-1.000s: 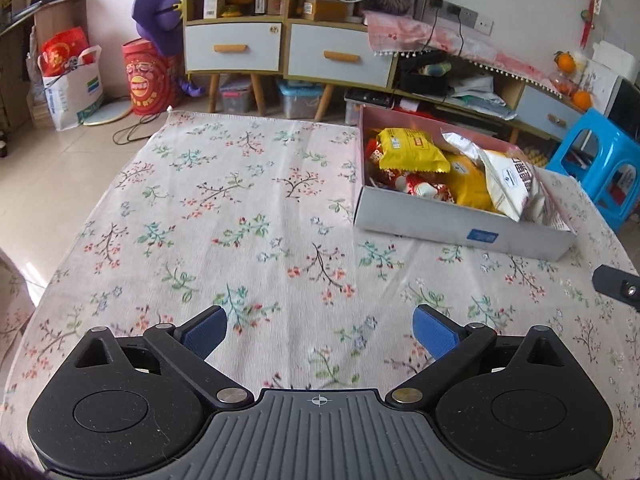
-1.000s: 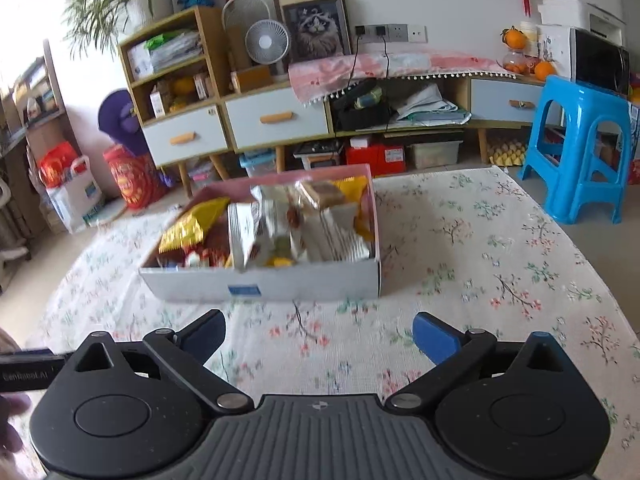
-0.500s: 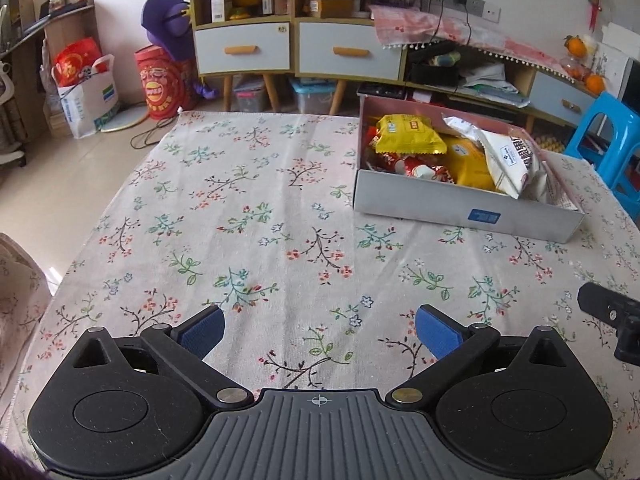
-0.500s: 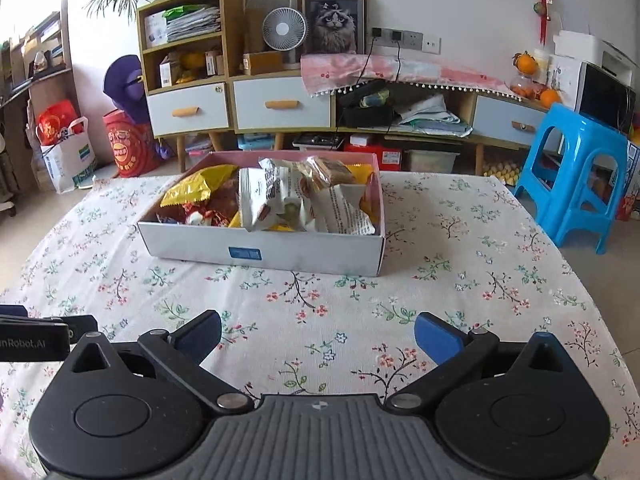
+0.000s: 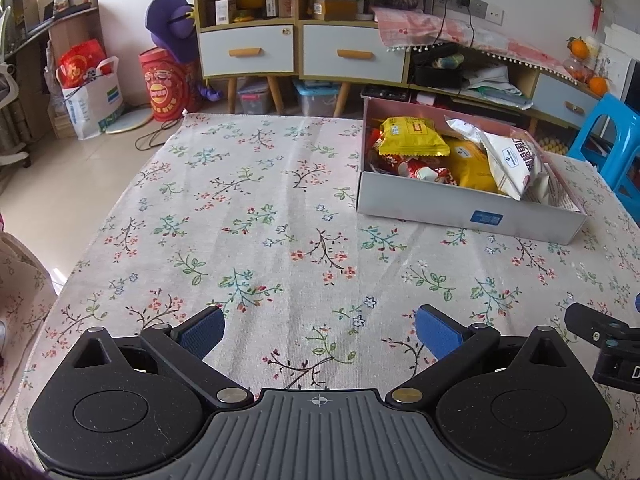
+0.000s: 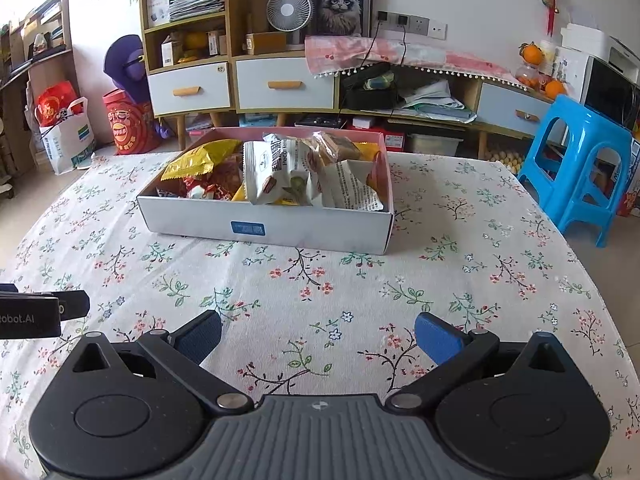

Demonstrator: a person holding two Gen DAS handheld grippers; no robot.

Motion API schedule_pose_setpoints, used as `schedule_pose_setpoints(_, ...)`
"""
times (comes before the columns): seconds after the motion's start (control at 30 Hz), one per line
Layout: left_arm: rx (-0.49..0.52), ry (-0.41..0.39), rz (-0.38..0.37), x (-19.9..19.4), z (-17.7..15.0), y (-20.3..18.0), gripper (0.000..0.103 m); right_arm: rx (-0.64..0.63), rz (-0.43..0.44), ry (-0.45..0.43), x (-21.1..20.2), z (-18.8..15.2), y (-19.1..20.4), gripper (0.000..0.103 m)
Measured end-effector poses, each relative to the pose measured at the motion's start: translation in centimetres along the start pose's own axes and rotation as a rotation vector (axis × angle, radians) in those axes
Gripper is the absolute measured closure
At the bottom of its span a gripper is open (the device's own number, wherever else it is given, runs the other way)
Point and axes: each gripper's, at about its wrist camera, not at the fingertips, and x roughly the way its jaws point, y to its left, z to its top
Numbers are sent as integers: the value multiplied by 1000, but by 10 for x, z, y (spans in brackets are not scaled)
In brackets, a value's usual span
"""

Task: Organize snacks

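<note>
Both tongs hover low over the floral tablecloth (image 6: pixel 460 240) with their blue pads spread wide apart and nothing between them: the left gripper (image 5: pixel 318 330) faces bare cloth, with the box (image 5: pixel 460 206) ahead and off to its right, while the right gripper (image 6: pixel 318 334) has the same box (image 6: pixel 264 226) straight ahead, well apart from its tips. Every snack in view lies inside this shallow white box; none shows on the cloth around either tong. Contents, as seen ahead of the right gripper: a yellow packet (image 6: pixel 200 160) at the left, small red-and-white wrappers (image 6: pixel 204 190) below it, a white printed bag (image 6: pixel 280 176) leaning in the middle, and a clear-wrapped brown pastry (image 6: pixel 336 148) behind. The collecting step appears finished or nearly so. Any further move would be a forward reach with pads parted, closing on a bag's crimped edge, since the packets overlap loosely.
</note>
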Motion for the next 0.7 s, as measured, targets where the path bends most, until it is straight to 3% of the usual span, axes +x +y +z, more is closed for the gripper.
schedule_pose_setpoints(0.7,12,16,-13,0,-4,-3,1,-9,4,-7,-4,1,3,10)
